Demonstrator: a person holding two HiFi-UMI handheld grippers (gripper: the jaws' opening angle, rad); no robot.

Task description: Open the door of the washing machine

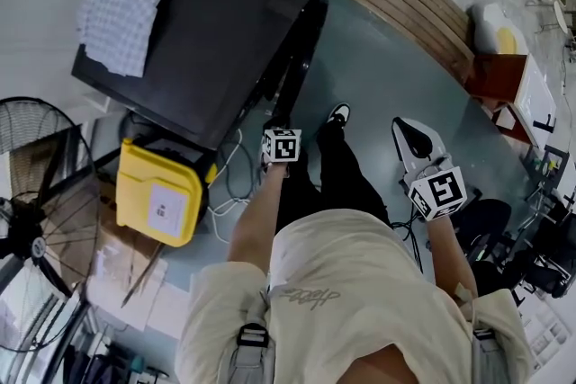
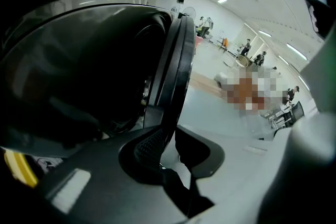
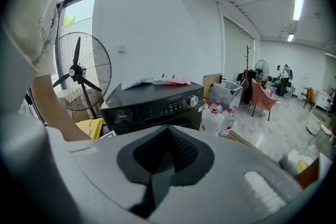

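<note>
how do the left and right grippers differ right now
The left gripper is closed on the edge of the door; the right gripper is shut with nothing between its jaws. The left gripper is right up against the washing machine; the right gripper is held back from it, over the floor, off to the side. Both look like the same grey model.
</note>
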